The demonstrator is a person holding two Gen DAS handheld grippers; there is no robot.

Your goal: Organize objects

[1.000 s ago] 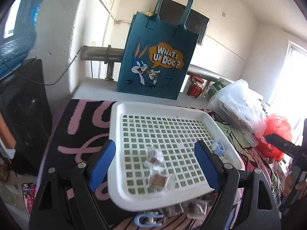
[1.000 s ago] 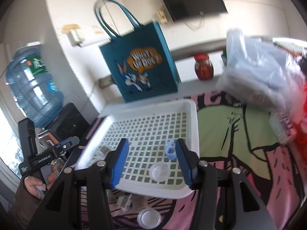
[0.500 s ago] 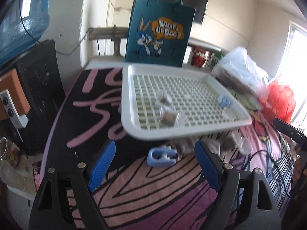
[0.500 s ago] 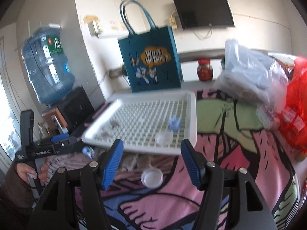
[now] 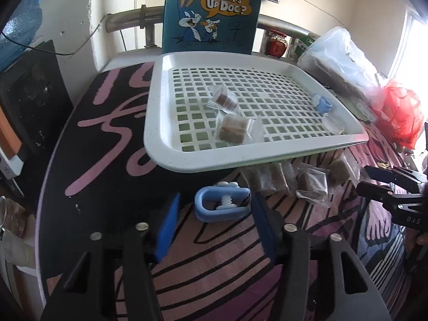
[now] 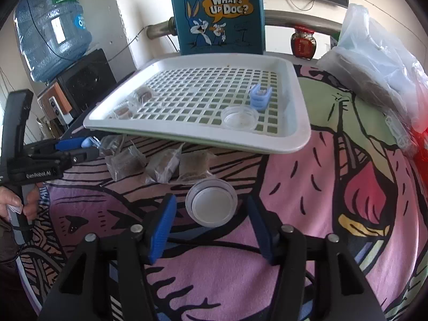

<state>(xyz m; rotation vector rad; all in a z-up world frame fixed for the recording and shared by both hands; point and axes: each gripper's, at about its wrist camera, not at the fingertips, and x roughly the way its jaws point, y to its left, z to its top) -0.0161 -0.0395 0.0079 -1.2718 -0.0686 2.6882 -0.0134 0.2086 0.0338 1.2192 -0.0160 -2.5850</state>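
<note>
A white perforated tray [image 5: 171, 144] holds two brown packets [image 5: 232, 129], a blue clip [image 5: 322, 103] and a clear dish [image 5: 333, 123]. On the patterned cloth before it lie a blue clip [image 5: 222, 207] and several brown packets [image 5: 311, 184]. My left gripper [image 5: 216, 214] straddles that clip, jaws closing, with a gap still showing on the left side. My right gripper [image 6: 211, 219] straddles a clear round dish [image 6: 211, 203] on the cloth, jaws closing, pads apart from it. Each gripper shows in the other's view: left gripper [image 6: 67, 147], right gripper [image 5: 393, 190].
A teal cartoon tote bag [image 5: 211, 13] stands behind the tray [image 6: 299, 123]. A red jar [image 6: 303, 42], clear plastic bags [image 6: 374, 61] and a red bag [image 5: 398, 117] crowd the right. A water bottle [image 6: 50, 24] and black box [image 6: 85, 85] stand left.
Both grippers came down from over the tray to the cloth in front of it. The left jaws narrowed around the blue clip, the right jaws around the clear dish.
</note>
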